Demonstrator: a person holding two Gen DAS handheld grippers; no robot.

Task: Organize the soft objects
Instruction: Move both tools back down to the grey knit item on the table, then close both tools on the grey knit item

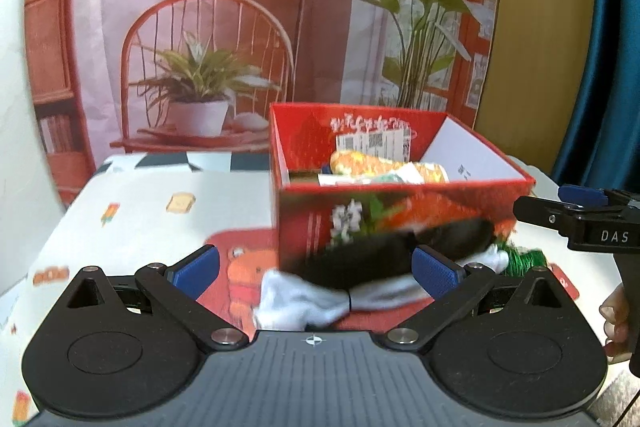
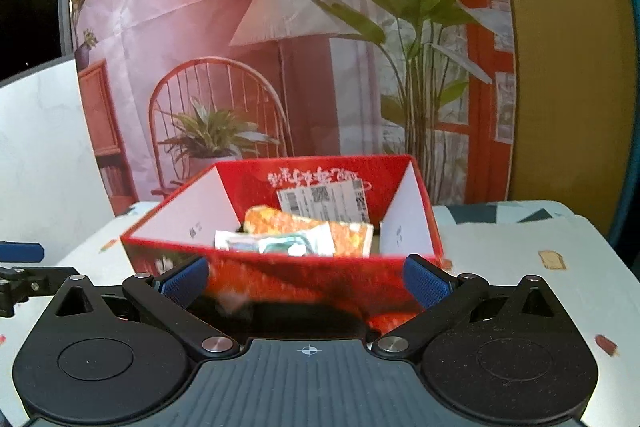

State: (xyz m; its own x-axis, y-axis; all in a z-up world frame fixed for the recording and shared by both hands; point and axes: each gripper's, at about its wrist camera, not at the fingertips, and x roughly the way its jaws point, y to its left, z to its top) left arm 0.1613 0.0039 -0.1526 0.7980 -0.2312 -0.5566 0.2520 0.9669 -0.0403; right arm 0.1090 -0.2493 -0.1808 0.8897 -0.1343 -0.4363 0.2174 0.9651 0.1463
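A red open box point(image 1: 312, 223) stands on the table and holds an orange patterned soft item point(image 1: 372, 163) and a white-green packet point(image 1: 372, 179). Just in front of the box lies a black-and-white sock point(image 1: 304, 301), blurred, between the wide-open fingers of my left gripper point(image 1: 316, 269), which do not touch it. My right gripper point(image 2: 306, 279) is open too, facing the red box point(image 2: 280, 271) from close by, with the orange item point(image 2: 304, 223) inside. A dark blurred shape point(image 2: 296, 315), probably the sock, sits low between its fingers. In the left wrist view the right gripper point(image 1: 560, 205) hangs beside the box's right corner.
The table carries a white cartoon-print cloth point(image 1: 152, 211) with a red patch under the sock. A green shiny object point(image 1: 526, 261) lies right of the sock. A hand point(image 1: 616, 319) shows at the right edge. A printed room backdrop point(image 1: 200, 27) stands behind the table.
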